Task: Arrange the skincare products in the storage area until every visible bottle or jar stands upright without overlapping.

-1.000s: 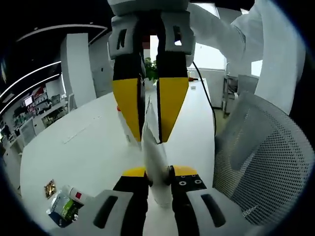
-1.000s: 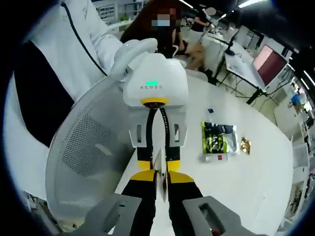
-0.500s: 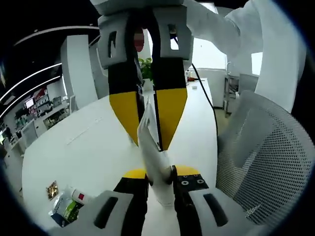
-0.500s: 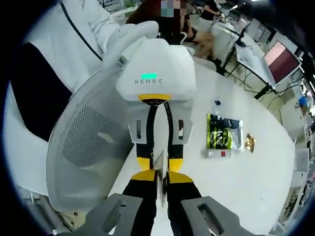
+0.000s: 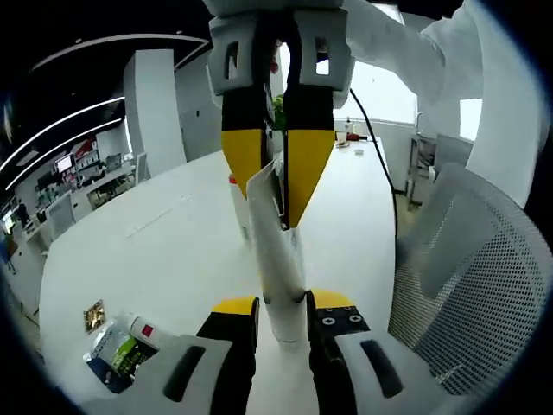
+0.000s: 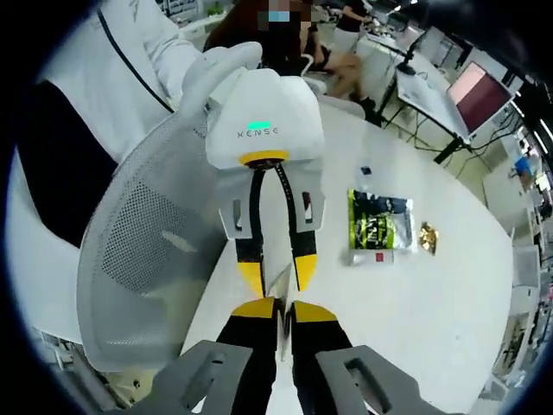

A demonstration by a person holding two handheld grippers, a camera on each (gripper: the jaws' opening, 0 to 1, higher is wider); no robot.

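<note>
A white squeeze tube [image 5: 278, 259] is held between both grippers above the white table [image 5: 164, 251]. My left gripper [image 5: 281, 303] is shut on the tube's thick lower part. My right gripper [image 5: 277, 207] comes down from the top of the left gripper view, its yellow fingers [image 5: 244, 151] shut on the tube's flat crimped end. In the right gripper view my right gripper [image 6: 281, 309] pinches that thin edge of the tube [image 6: 280, 290], with the left gripper [image 6: 279, 282] facing it. A small white bottle [image 5: 237, 203] stands behind the tube.
A green packet [image 6: 376, 226], a small white tube with a red label [image 5: 138, 328] and a gold wrapper [image 6: 428, 237] lie on the table. A grey mesh chair [image 6: 147, 251] stands at the table's edge beside a person's white sleeve [image 6: 138, 60]. Desks and people sit behind.
Both grippers keep their hold on the tube. The pair has shifted slightly and the tube now stands straighter in the left gripper view; more of its thick part sits between the left jaws.
</note>
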